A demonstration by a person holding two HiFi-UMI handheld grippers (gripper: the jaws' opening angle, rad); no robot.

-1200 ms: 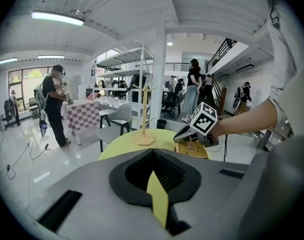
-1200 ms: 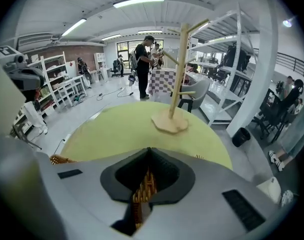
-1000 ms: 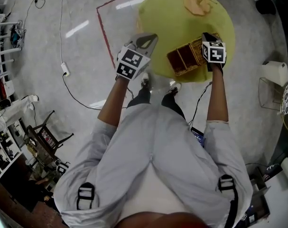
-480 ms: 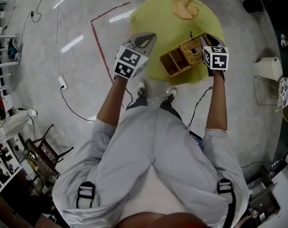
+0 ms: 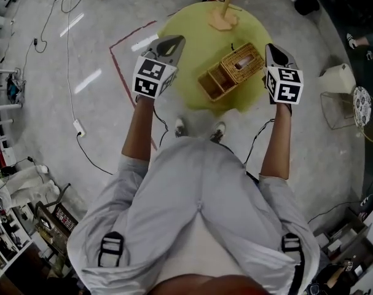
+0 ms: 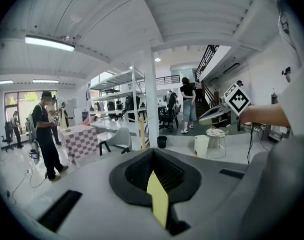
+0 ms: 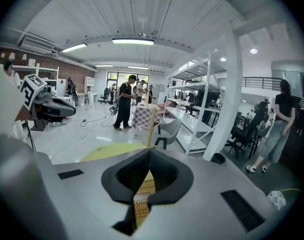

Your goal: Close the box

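Observation:
The woven box (image 5: 230, 71) sits open on the round yellow table (image 5: 192, 42), with its dark two-part inside toward me and its wicker lid (image 5: 243, 62) swung back. My right gripper (image 5: 271, 47) hovers just right of the lid, apart from it. Its jaws are closing down to shut with nothing between them. Below them in the right gripper view a strip of wicker box (image 7: 140, 209) shows. My left gripper (image 5: 174, 40) hangs over the table's left edge, well clear of the box, shut and empty. Only yellow table (image 6: 158, 201) shows under its tips.
A tan wooden stand (image 5: 223, 17) rises at the table's far side. Red tape (image 5: 121, 66) and cables (image 5: 75, 128) lie on the floor to the left. A white bin (image 5: 337, 78) and a wire stool are to the right. People (image 6: 46, 134) stand about the room.
The right gripper has left the box lid and moved to the right of it. Both grippers have spread apart, and the box now lies farther forward between them.

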